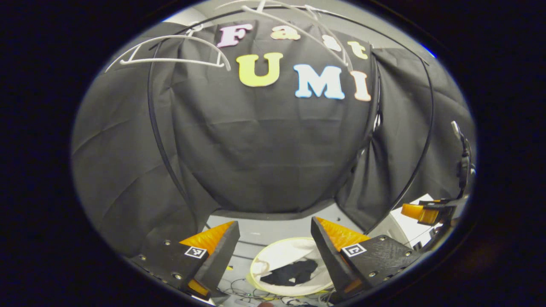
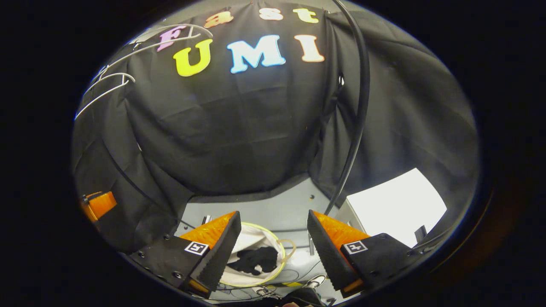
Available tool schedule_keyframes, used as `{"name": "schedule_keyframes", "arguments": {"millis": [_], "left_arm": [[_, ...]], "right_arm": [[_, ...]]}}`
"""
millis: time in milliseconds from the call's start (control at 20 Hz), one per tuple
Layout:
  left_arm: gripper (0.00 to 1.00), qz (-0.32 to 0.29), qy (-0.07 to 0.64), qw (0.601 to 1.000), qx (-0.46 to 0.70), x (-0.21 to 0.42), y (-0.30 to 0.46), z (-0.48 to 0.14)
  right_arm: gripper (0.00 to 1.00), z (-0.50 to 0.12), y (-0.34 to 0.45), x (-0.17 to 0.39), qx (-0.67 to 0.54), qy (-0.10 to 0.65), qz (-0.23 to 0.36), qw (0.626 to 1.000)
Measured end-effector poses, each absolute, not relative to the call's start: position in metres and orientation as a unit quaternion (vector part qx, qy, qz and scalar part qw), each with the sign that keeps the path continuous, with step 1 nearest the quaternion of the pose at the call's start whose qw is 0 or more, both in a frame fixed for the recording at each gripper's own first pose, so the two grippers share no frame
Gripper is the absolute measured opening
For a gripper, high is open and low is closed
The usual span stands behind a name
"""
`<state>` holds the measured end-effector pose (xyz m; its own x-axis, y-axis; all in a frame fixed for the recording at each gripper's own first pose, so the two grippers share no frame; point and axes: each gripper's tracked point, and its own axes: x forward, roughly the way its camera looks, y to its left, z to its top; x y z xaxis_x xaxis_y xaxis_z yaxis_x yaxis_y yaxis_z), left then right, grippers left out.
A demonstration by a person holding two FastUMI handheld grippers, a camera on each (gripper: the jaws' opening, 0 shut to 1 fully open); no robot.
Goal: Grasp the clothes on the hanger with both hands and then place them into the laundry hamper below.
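Observation:
A white round laundry hamper (image 1: 279,256) stands on the floor below, with a dark garment (image 1: 292,273) lying inside it. In the right gripper view the same hamper (image 2: 251,238) and dark garment (image 2: 256,259) sit between and below the fingers. White bare hangers (image 1: 170,51) hang at the top left, and more hangers (image 1: 294,21) near the top middle; they appear as hangers (image 2: 115,83) at the upper left too. My left gripper (image 1: 275,247) is open, high above the hamper, holding nothing. My right gripper (image 2: 273,245) is open as well, with nothing between its fingers.
The other gripper (image 1: 426,212) shows at the right edge of the left gripper view, and at the left edge (image 2: 97,204) of the right gripper view. Black rack poles (image 2: 356,115) rise beside the cloth wall. A white sheet (image 2: 394,204) lies at the right. Cables trail on the grey floor (image 2: 273,209).

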<state>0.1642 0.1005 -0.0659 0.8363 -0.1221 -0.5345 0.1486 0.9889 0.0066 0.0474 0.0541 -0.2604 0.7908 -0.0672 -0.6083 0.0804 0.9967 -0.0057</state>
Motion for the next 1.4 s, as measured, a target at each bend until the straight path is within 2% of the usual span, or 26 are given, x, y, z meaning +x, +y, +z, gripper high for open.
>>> {"name": "schedule_keyframes", "arguments": {"millis": [450,500,600,650,700,1000,1050,1100,1150,1350,1400], "left_arm": [[1.0,-0.095,0.144,0.985,-0.002,0.177,0.1,0.077],[1.0,-0.096,0.138,0.986,-0.01,0.18,0.099,0.074],[1.0,-0.095,0.125,0.987,-0.026,0.184,0.095,0.091],[1.0,-0.092,0.114,0.989,-0.031,0.183,0.096,0.11],[1.0,-0.088,0.1,0.991,-0.032,0.186,0.099,0.125],[0.99,-0.066,0.048,0.997,-0.002,0.175,0.133,0.202],[0.99,-0.063,0.044,0.997,0.005,0.177,0.136,0.209],[0.99,-0.06,0.04,0.997,0.01,0.178,0.139,0.215],[0.99,-0.059,0.039,0.997,0.014,0.174,0.138,0.217],[0.97,-0.045,0.039,0.998,0.011,0.163,0.143,0.213],[0.99,-0.036,0.043,0.998,0.006,0.16,0.146,0.209]], "right_arm": [[0.99,-0.138,0.047,0.072,0.026,0.173,-0.051,0.983],[0.94,-0.123,0.046,0.074,0.023,0.155,-0.049,0.986],[0.94,-0.096,0.043,0.072,0.013,0.118,-0.048,0.992],[0.98,-0.083,0.043,0.068,0.009,0.102,-0.046,0.994],[0.93,-0.072,0.045,0.067,0.007,0.089,-0.041,0.995],[0.93,-0.006,0.06,0.061,0.02,0.009,-0.001,1.0],[0.93,0.001,0.059,0.061,0.015,-0.001,-0.003,1.0],[0.98,0.007,0.057,0.061,0.004,-0.009,-0.006,1.0],[0.93,0.008,0.053,0.061,-0.008,-0.01,-0.013,1.0],[0.93,0.003,0.056,0.051,-0.03,0.007,-0.014,0.999],[0.93,0.0,0.057,0.048,-0.028,0.012,-0.013,0.999]]}}
